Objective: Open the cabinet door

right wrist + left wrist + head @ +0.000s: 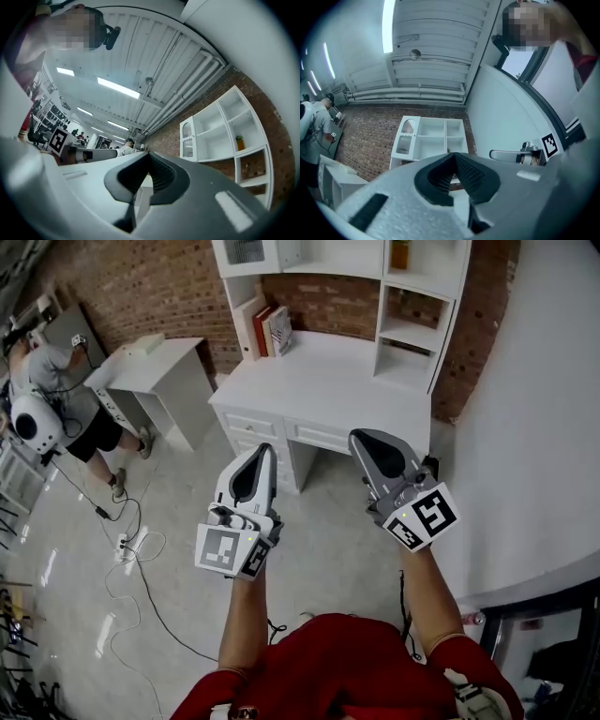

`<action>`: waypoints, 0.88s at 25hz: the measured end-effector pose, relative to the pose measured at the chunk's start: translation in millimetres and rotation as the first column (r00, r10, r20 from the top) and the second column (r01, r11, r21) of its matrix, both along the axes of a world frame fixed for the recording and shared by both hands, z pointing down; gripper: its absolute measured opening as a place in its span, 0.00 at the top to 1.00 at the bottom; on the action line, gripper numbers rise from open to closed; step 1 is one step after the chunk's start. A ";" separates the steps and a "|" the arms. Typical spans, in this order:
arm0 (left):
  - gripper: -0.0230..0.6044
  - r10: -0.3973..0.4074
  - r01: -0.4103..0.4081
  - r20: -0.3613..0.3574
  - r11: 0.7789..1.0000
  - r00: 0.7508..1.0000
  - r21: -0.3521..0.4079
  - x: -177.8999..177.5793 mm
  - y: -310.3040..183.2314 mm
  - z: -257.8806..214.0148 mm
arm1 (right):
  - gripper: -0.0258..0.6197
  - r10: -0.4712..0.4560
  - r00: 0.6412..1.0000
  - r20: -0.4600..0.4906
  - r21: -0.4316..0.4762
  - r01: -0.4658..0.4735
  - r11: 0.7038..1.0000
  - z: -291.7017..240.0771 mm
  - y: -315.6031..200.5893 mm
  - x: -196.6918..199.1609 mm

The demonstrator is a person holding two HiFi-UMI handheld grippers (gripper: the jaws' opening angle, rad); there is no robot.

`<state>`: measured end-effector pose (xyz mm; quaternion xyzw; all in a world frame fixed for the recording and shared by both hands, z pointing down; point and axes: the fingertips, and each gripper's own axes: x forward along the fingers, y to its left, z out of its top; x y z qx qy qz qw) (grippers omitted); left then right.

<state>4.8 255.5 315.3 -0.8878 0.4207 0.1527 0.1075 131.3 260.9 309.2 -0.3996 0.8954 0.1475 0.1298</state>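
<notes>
Desk with hutch point(328, 381): all white, cabinet door point(246, 253) included. Wall point(150, 287): red-brown brick. Left gripper point(265, 450): pale grey-white. Right gripper point(360, 437): darker grey. Both have black jaw linings. Marker cubes point(228, 551): black squares on white. Books point(265, 330): red, brown, white. Shirt point(347, 662): red. Floor point(187, 549): pale grey.

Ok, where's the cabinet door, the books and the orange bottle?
cabinet door point(246, 251): head view, on its window pane.
books point(263, 332): head view, on the red book's spine.
orange bottle point(400, 254): head view, on its body.
</notes>
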 end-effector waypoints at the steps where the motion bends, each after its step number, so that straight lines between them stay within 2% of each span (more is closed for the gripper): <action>1: 0.96 0.001 -0.001 -0.002 1.000 1.000 0.003 -5.3 -1.9 -0.1 | 0.94 0.000 1.000 0.004 0.001 0.000 1.000 -0.7 -2.5 -4.5; 12: 0.96 0.006 -0.006 -0.001 1.000 1.000 0.014 -72.6 -36.7 4.1 | 0.94 0.038 0.999 0.029 0.003 -0.038 0.999 1.2 -37.8 -51.4; 15: 0.96 0.007 -0.007 -0.012 1.000 1.000 0.011 -82.7 -49.4 2.6 | 0.94 0.045 0.999 0.021 0.001 -0.045 0.999 0.2 -51.7 -59.5; 22: 0.96 0.004 -0.004 0.015 1.000 1.000 0.028 -95.7 -102.6 -1.7 | 0.94 0.031 1.000 0.006 0.031 -0.031 0.999 -10.1 -103.4 -73.3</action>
